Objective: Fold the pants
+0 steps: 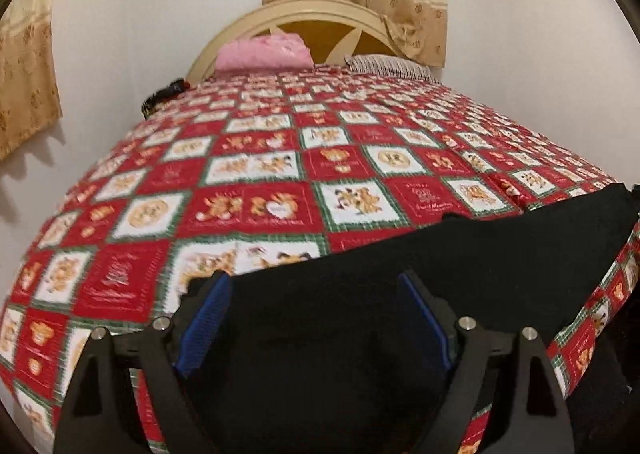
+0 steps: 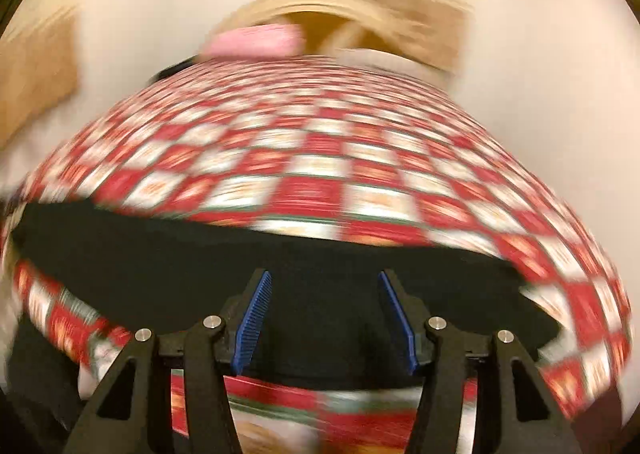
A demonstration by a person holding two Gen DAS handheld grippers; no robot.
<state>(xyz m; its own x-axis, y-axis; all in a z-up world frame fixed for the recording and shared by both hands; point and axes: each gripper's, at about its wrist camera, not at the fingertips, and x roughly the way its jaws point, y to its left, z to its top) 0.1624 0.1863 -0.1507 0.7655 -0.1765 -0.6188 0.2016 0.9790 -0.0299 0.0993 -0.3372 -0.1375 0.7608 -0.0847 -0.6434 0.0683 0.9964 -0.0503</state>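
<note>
The black pants (image 1: pixel 460 254) are seen laid flat along the near edge of the checked bedspread (image 1: pixel 260 158), with the left gripper (image 1: pixel 316 318) and right gripper (image 2: pixel 324 314) both spread apart above the cloth, nothing clamped.

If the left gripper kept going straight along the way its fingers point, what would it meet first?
Most likely the black pants, which fill the space between and ahead of the left gripper's open fingers. Beyond them lies the red patchwork bedspread. Depth is unclear, so contact distance can't be judged.
</note>
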